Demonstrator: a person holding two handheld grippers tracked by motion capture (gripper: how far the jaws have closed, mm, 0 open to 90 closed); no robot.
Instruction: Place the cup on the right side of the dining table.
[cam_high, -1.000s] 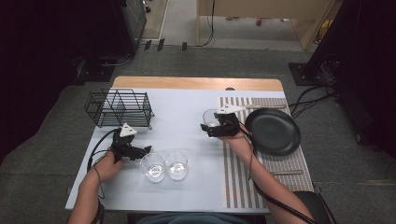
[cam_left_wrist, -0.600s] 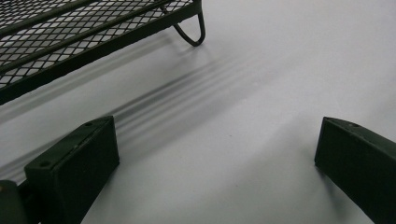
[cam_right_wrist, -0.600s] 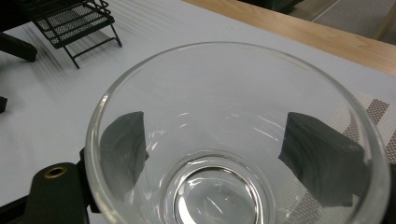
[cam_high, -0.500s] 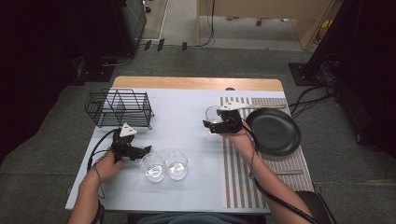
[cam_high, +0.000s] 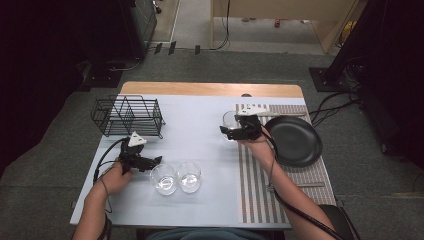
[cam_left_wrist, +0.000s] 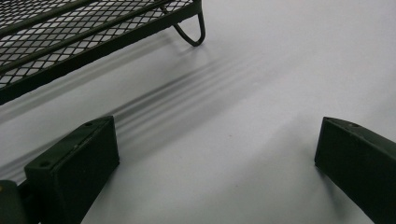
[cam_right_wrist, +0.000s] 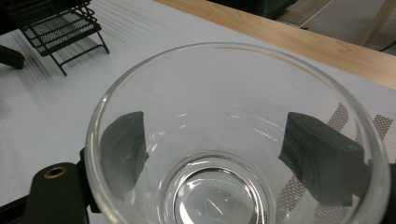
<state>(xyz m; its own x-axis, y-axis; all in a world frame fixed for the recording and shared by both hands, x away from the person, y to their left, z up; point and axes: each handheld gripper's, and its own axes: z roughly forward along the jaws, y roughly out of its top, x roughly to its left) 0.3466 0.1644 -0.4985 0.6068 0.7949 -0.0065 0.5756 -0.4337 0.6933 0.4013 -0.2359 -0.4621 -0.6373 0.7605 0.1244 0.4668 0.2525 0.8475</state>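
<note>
We are seeing the right hand-held gripper (cam_high: 231, 133) sitting slightly farther up the worktop (cam_high: 200, 125) than a second ago, its glass (cam_high: 229, 120) moving with it. Its jaws are clamping that glass from either side, the bowl rising between them in the right gripper view (cam_right_wrist: 233, 140), just left of the black pan (cam_high: 295, 140) on the striped mat (cam_high: 260, 190). The left hand-held gripper (cam_high: 155, 161) is staying put, jaws apart over bare worktop, beside two glasses (cam_high: 176, 177) and near the wire rack (cam_high: 127, 116).
</note>
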